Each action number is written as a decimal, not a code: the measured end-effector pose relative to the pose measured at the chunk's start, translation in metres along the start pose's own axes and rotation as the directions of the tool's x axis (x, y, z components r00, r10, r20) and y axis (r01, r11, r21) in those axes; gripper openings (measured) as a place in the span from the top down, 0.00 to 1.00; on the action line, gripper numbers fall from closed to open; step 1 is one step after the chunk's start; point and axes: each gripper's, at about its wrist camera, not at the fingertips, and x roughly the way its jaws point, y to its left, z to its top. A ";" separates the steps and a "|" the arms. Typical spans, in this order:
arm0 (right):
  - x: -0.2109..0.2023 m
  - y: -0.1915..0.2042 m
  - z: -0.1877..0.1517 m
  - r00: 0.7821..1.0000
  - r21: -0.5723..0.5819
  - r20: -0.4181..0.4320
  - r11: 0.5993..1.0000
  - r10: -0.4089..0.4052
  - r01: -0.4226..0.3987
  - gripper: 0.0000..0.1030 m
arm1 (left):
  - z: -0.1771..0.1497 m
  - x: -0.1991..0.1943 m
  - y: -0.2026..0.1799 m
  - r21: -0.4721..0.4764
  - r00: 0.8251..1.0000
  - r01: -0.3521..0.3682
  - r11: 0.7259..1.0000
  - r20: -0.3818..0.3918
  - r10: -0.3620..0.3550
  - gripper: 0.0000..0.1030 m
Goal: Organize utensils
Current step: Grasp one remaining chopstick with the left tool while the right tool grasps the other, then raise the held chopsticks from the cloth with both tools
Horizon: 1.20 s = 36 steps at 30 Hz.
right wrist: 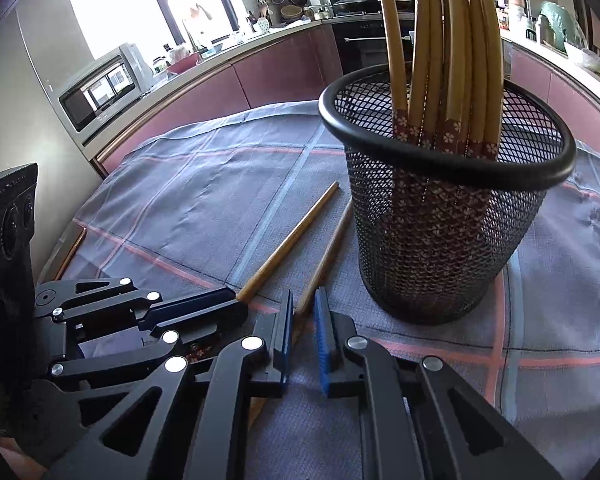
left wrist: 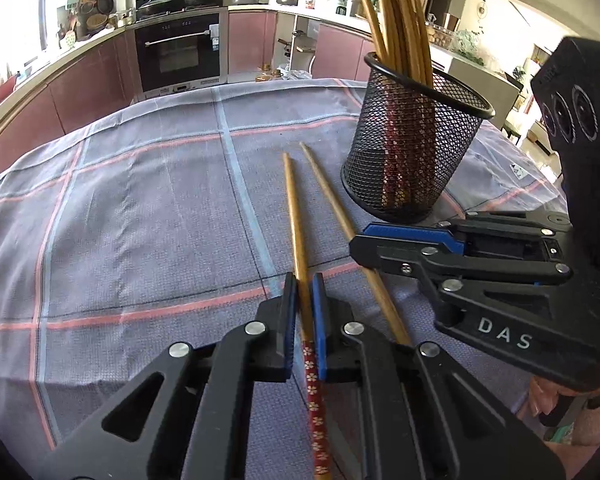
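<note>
The counter (left wrist: pixel 140 208), under its checked cloth, carries a black mesh holder (left wrist: pixel 412 152) already crowded with chopsticks (left wrist: pixel 396 20) standing upright. Two chopsticks lie on the cloth just beside it, and this looks like the pick-up step for both. The left hand-held gripper (left wrist: pixel 305 284) is clamped narrow around the left chopstick (left wrist: pixel 296 216), near its red patterned handle end. The right hand-held gripper (right wrist: pixel 303 300) is closed down on the right chopstick (right wrist: pixel 328 252), which runs between its blue pads towards the holder's foot. The next move, I'd judge, calls for lifting each stick clear, tipping it upright and lowering it over the holder's rim without nudging the other sticks.
</note>
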 end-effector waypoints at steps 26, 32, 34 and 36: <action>0.005 0.006 0.000 0.998 -0.038 -0.001 0.997 -0.060 0.060 0.86 | 0.000 -0.002 0.011 -0.048 0.999 -0.033 0.998 -0.012 0.033 0.85; -0.001 0.004 -0.008 1.000 -0.025 -0.019 1.000 -0.014 0.014 0.93 | 0.000 -0.001 0.012 -0.063 1.000 -0.030 0.998 -0.010 0.030 0.88; -0.005 0.004 -0.012 1.000 -0.018 -0.022 1.000 -0.003 0.002 0.94 | 0.000 -0.002 0.012 -0.061 0.999 -0.032 0.998 -0.009 0.032 0.88; -0.009 0.002 -0.016 1.000 -0.012 -0.024 1.000 0.000 -0.001 0.94 | 0.000 -0.002 0.012 -0.053 0.999 -0.038 0.998 -0.009 0.038 0.88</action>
